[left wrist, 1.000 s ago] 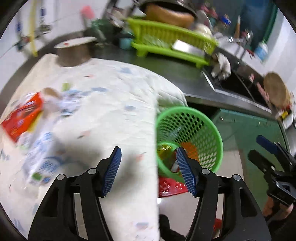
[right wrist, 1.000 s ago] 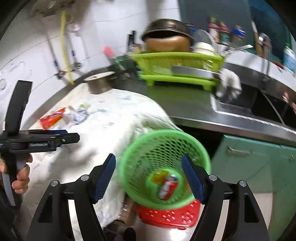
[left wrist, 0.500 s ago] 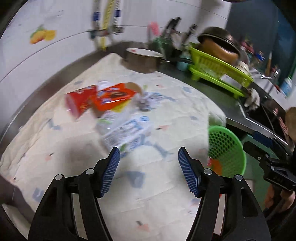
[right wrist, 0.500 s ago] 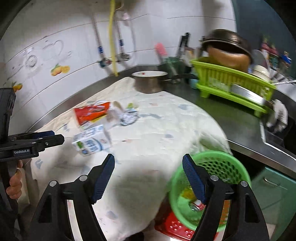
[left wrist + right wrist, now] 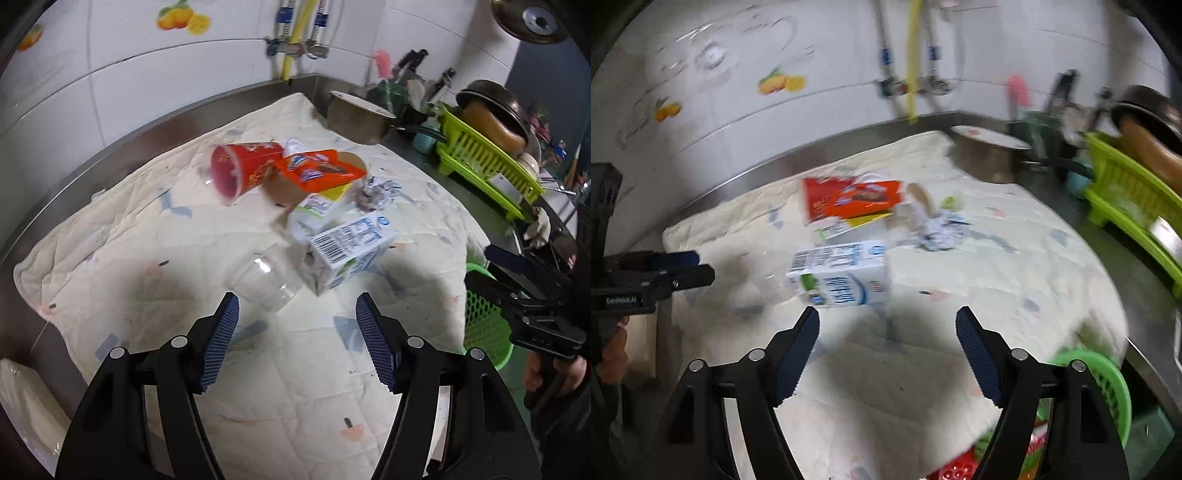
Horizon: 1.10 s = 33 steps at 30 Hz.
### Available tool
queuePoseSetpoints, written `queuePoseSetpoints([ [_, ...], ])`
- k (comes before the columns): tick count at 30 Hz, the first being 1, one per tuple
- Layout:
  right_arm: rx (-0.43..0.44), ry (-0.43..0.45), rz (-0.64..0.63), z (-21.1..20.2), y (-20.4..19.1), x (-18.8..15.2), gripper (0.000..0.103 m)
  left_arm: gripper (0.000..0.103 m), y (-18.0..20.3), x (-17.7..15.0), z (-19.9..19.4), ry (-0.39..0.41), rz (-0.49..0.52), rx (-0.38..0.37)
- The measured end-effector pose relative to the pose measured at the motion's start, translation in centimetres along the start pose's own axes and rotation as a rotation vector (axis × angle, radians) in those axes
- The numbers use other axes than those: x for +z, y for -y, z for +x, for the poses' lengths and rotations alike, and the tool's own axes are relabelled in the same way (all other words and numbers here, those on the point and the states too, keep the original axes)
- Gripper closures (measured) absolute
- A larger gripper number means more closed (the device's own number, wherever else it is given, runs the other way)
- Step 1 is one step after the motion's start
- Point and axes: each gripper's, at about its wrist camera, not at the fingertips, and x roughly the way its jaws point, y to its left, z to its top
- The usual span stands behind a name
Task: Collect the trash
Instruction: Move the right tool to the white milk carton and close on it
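Note:
Trash lies in a heap on a quilted cloth (image 5: 147, 258): a white and blue milk carton (image 5: 347, 251) (image 5: 842, 275), a clear plastic cup (image 5: 267, 282) on its side, a red paper cup (image 5: 240, 170), an orange wrapper (image 5: 317, 171) (image 5: 857, 199) and crumpled paper (image 5: 376, 192) (image 5: 938, 232). My left gripper (image 5: 297, 306) is open, with the clear cup just beyond its tips. My right gripper (image 5: 886, 317) is opening, nothing between its jaws, and the carton lies just ahead. A green mesh basket (image 5: 484, 325) (image 5: 1104, 384) stands off the cloth's right edge.
A metal pot (image 5: 354, 118) and a green dish rack (image 5: 487, 158) sit on the steel counter behind and to the right. A steel rim and tiled wall bound the cloth at the back. A red stool (image 5: 956, 467) is under the basket. Something folded and white (image 5: 22, 398) lies at the lower left.
Both views have swung left from the green basket onto the cloth. The trash heap is now centred and nearer. The right jaws stand slightly wider.

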Motion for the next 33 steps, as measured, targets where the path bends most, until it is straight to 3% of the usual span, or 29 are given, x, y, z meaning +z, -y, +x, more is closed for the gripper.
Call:
queuePoseSetpoints([
  [20, 0.254, -0.2, -0.787, 11.5, -4.1, 5.5, 0.022, 0.037, -4.4, -1.1, 2.4, -0.069, -0.125, 0.054],
  [26, 0.285, -0.263, -0.968, 13.7, -5.6, 5.6, 0.022, 0.037, -5.1, -1.3, 3.0, -0.081, -0.152, 0.06],
  [33, 0.332, -0.363, -1.093, 15.8, -7.0, 5.1, 0.024, 0.037, -5.6, -1.5, 3.4, -0.093, -0.174, 0.058],
])
